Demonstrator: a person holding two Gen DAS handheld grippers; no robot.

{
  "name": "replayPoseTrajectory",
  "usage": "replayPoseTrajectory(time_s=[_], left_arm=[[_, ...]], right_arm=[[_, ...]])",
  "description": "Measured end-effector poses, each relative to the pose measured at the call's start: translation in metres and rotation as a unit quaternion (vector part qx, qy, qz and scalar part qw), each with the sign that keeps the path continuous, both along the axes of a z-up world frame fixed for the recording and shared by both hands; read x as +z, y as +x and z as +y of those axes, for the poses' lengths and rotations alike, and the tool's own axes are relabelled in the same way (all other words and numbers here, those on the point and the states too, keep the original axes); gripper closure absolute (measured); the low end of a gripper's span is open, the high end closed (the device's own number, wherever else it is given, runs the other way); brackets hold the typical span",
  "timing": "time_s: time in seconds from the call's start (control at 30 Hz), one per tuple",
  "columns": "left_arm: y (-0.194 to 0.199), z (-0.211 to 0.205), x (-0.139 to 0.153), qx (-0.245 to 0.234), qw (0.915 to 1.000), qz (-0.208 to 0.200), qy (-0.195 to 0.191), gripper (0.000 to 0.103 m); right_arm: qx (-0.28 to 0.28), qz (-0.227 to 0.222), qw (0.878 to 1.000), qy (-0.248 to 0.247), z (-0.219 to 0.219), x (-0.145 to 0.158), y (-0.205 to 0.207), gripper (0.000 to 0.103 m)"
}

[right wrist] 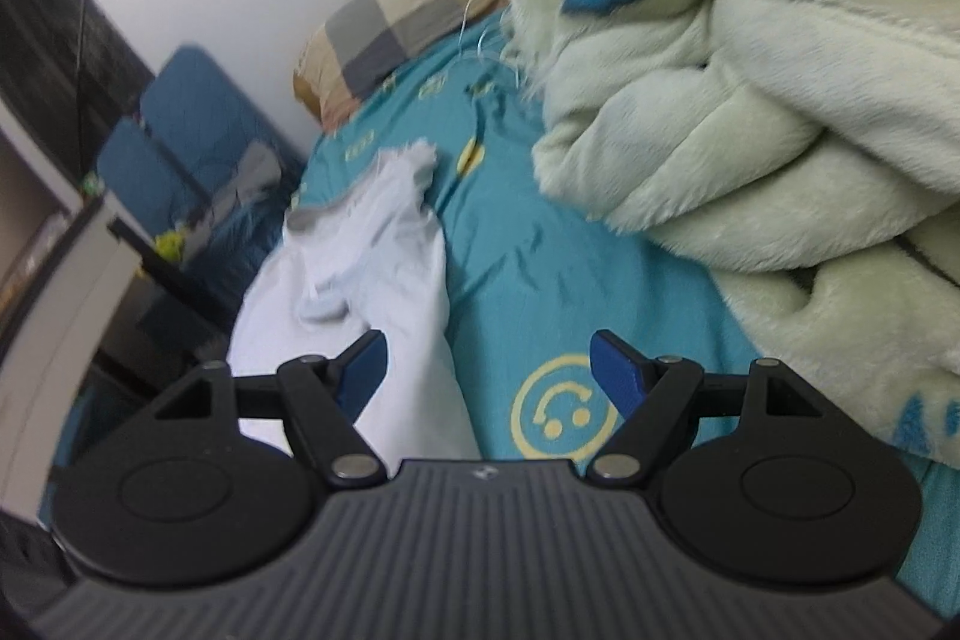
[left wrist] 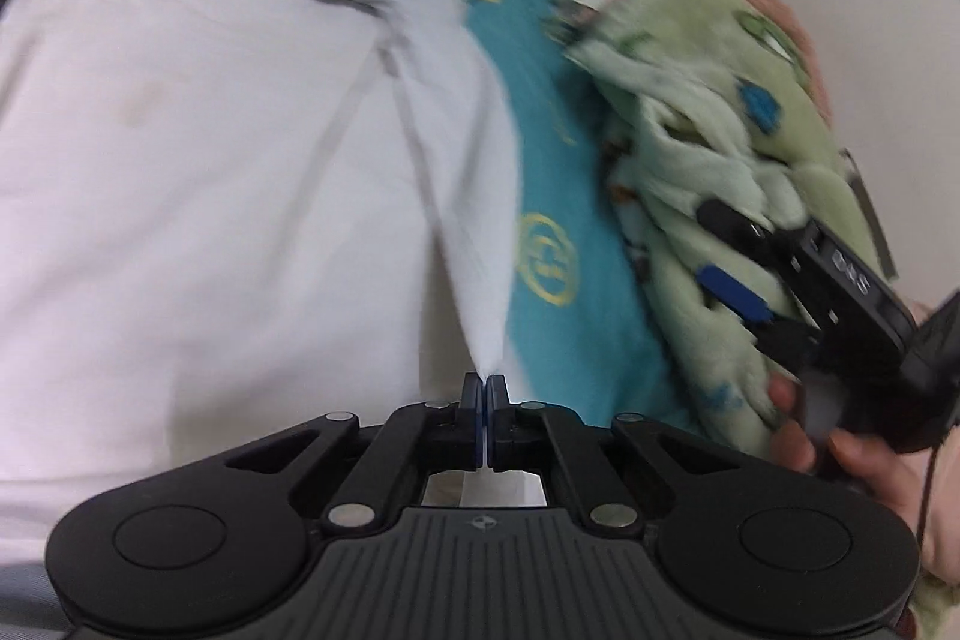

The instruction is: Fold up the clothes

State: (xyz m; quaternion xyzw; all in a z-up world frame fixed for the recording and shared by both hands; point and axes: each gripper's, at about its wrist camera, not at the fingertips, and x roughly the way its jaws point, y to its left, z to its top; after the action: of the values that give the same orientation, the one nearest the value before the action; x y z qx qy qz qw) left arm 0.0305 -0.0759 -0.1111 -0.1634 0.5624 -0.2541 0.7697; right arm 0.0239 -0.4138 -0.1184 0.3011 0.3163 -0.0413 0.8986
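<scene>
A white shirt (left wrist: 198, 148) lies spread over the teal bed sheet (left wrist: 570, 244). My left gripper (left wrist: 485, 381) is shut on a stretched corner of the white shirt and pulls it taut toward the camera. In the right wrist view the white shirt (right wrist: 366, 256) lies bunched at the left, past the left finger. My right gripper (right wrist: 487, 373) is open and empty above the teal sheet (right wrist: 540, 244), over a yellow smiley print. The right gripper (left wrist: 729, 250) also shows in the left wrist view, open, against the green blanket.
A fluffy green blanket (right wrist: 750, 100) is piled on the right side of the bed. A checked pillow (right wrist: 408, 10) lies at the head by the white wall. A blue folding chair (right wrist: 180, 148) and dark furniture stand left of the bed.
</scene>
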Motion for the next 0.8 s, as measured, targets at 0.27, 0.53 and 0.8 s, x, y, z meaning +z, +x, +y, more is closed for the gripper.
replayPoseTrajectory(time_s=[0.27, 0.53, 0.8], left_arm=[[0.014, 0.021, -0.036, 0.025, 0.9991, 0.03, -0.018, 0.096], [0.057, 0.02, -0.001, 0.071, 0.9962, -0.017, -0.048, 0.05], [0.162, -0.032, -0.008, 0.119, 0.99, -0.068, -0.032, 0.041]], right_arm=[[0.038, 0.047, 0.998, -0.027, 0.021, -0.01, 0.017, 0.026], [0.073, 0.028, 0.997, -0.017, 0.036, -0.002, 0.015, 0.026], [0.077, 0.05, 0.996, -0.009, 0.04, -0.016, 0.031, 0.027]])
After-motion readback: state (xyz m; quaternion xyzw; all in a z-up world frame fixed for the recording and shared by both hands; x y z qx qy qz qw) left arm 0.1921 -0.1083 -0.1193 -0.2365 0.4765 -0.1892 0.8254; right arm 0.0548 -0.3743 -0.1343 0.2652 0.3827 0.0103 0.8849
